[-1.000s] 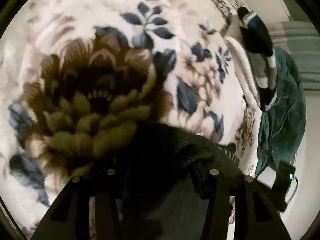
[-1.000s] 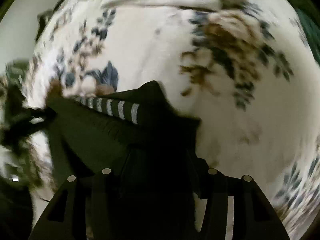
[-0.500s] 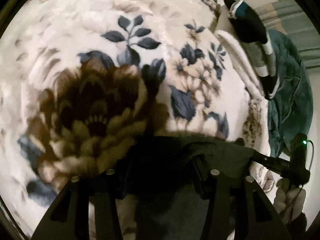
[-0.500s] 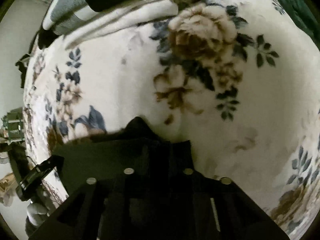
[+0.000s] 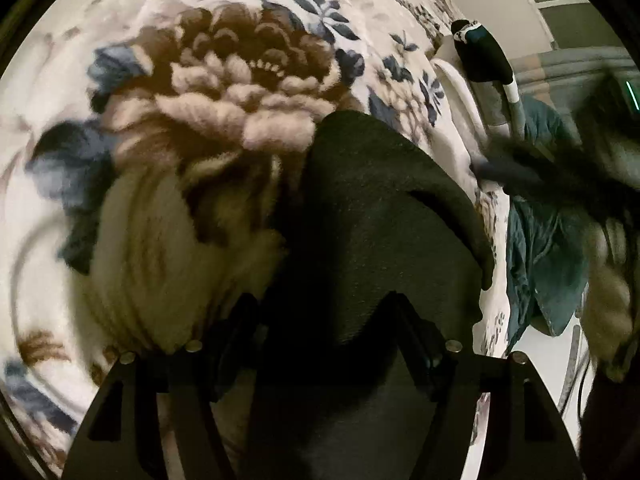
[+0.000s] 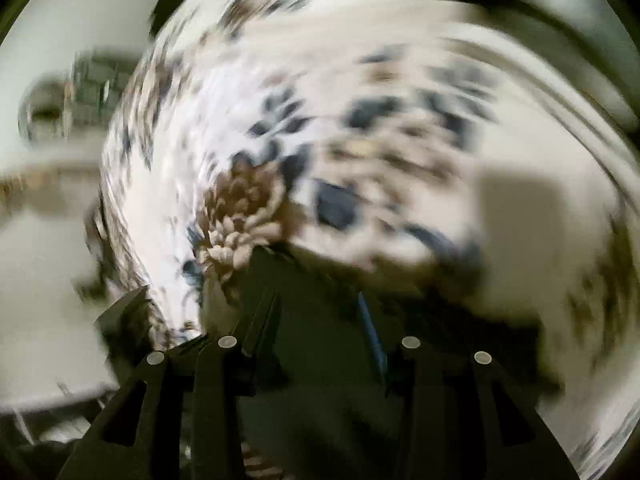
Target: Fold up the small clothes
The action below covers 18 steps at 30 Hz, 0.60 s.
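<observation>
Both sets of jaws are opening with the dark garment (image 5: 384,216) lying on the floral blanket (image 5: 224,80) between the left gripper (image 5: 324,320) fingers, pads apparently clear; right gripper (image 6: 316,320) view blurred, contact indeterminate; risk: snagged cloth undoes the fold.

Floral plush blanket (image 5: 224,92), teal cloth (image 5: 548,248) beside its edge

1. The floral blanket (image 5: 224,92) lies bare to the left of and beyond the dark garment (image 5: 380,208): free room there.
2. To the right, a pile of socks (image 5: 484,60) and a teal cloth (image 5: 544,240) crowd the blanket's edge.
3. The right wrist view is too blurred to judge.
</observation>
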Each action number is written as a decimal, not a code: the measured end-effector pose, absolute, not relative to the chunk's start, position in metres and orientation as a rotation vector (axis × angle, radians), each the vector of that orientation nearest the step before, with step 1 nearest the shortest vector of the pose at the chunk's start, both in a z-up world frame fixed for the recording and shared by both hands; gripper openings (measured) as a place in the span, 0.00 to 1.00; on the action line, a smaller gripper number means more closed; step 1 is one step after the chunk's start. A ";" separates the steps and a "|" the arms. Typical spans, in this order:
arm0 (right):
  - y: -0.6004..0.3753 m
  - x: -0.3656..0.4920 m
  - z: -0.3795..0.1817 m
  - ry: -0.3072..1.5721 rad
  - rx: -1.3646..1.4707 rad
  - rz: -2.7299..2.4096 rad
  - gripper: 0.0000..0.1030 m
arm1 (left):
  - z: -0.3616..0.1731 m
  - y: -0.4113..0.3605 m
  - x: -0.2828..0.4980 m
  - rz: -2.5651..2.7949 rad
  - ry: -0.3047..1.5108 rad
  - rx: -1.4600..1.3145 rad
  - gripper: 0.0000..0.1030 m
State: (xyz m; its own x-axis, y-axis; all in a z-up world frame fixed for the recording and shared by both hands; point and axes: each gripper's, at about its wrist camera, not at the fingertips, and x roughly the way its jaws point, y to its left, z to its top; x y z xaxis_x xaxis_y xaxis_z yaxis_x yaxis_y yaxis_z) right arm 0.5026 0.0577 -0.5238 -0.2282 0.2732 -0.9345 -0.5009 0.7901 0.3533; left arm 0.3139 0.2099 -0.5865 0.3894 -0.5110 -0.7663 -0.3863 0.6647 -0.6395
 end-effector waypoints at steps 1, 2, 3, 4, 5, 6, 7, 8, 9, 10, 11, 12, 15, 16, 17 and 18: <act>0.084 0.503 -0.539 1.681 -0.248 0.759 0.41 | -0.586 0.209 0.314 -0.095 1.212 -0.887 0.64; 0.101 0.502 -0.550 1.704 -0.288 0.778 0.41 | -0.586 0.208 0.315 -0.096 1.211 -0.881 0.64; 0.119 0.500 -0.563 1.727 -0.351 0.786 0.40 | -0.586 0.207 0.316 -0.098 1.210 -0.874 0.64; 0.135 0.498 -0.574 1.744 -0.413 0.802 0.38 | -0.587 0.207 0.315 -0.102 1.209 -0.870 0.64; 0.145 0.493 -0.581 1.748 -0.468 0.819 0.13 | -0.587 0.207 0.315 -0.107 1.208 -0.865 0.64; 0.153 0.489 -0.586 1.747 -0.513 0.833 0.10 | -0.587 0.207 0.315 -0.111 1.207 -0.862 0.64; 0.160 0.486 -0.587 1.731 -0.544 0.829 0.09 | -0.588 0.207 0.314 -0.120 1.206 -0.866 0.64; 0.163 0.487 -0.586 1.716 -0.545 0.816 0.07 | -0.589 0.206 0.312 -0.130 1.203 -0.871 0.64; 0.162 0.492 -0.585 1.719 -0.508 0.787 0.06 | -0.590 0.205 0.311 -0.138 1.201 -0.873 0.64; 0.159 0.500 -0.586 1.734 -0.445 0.749 0.00 | -0.591 0.203 0.310 -0.151 1.202 -0.873 0.64; 0.155 0.513 -0.586 1.718 -0.373 0.688 0.00 | -0.592 0.200 0.309 -0.167 1.209 -0.871 0.64; 0.148 0.530 -0.588 1.734 -0.282 0.637 0.00 | -0.592 0.198 0.308 -0.174 1.215 -0.869 0.64; 0.129 0.564 -0.584 1.787 -0.052 0.638 0.00 | -0.591 0.196 0.308 -0.179 1.238 -0.883 0.64; 0.126 0.566 -0.576 1.763 -0.047 0.662 0.00 | -0.590 0.198 0.310 -0.181 1.240 -0.898 0.64; 0.122 0.566 -0.567 1.756 -0.034 0.699 0.01 | -0.588 0.203 0.311 -0.181 1.236 -0.920 0.64; 0.115 0.563 -0.559 1.773 -0.023 0.744 0.06 | -0.586 0.210 0.315 -0.174 1.225 -0.940 0.64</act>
